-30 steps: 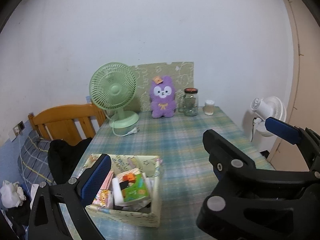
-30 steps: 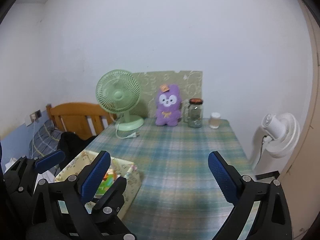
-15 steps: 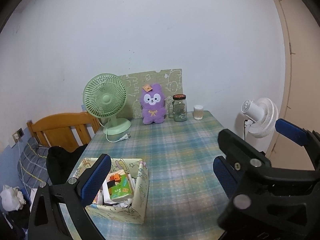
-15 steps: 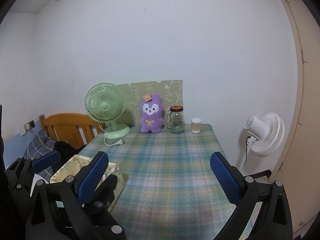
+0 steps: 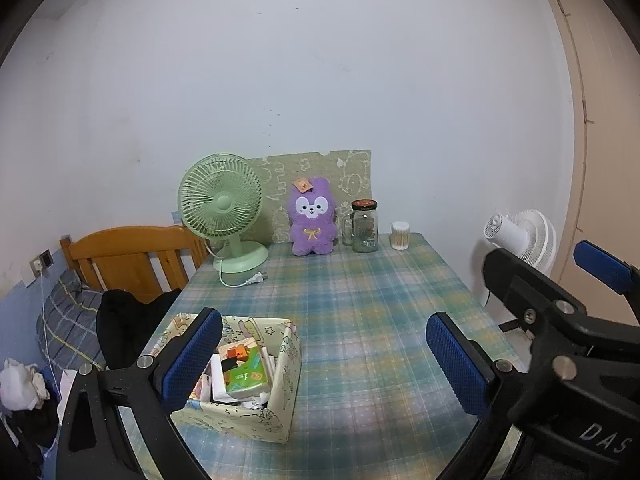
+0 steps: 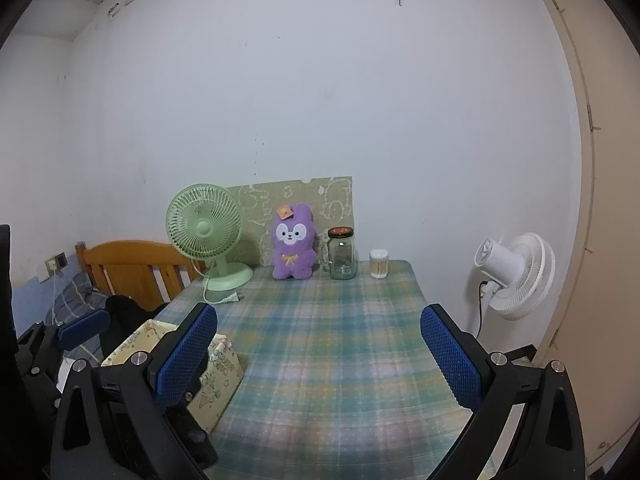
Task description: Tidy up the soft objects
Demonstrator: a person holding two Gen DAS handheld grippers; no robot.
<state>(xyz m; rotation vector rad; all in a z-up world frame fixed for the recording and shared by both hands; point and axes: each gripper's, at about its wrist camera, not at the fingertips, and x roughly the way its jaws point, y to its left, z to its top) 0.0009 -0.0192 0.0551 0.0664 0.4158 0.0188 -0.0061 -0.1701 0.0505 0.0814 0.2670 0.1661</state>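
A purple plush toy (image 5: 312, 218) sits upright at the table's far edge against a patterned board; it also shows in the right wrist view (image 6: 292, 248). A cream patterned fabric box (image 5: 256, 384) at the near left holds a green tissue pack (image 5: 244, 376) and other small packs. My left gripper (image 5: 324, 360) is open and empty above the near table, its left finger over the box. My right gripper (image 6: 318, 360) is open and empty, to the right of the box (image 6: 216, 368). The right gripper's body also shows in the left wrist view (image 5: 560, 320).
A green desk fan (image 5: 224, 212) with a loose plug cord stands at the far left. A glass jar (image 5: 365, 226) and a cotton swab tub (image 5: 400, 235) stand right of the plush. A white floor fan (image 6: 516, 276) is off the table's right edge, a wooden chair (image 5: 128, 256) at its left.
Both grippers have pulled back and up from the table, so the box and far objects look smaller. Both stay open and empty.
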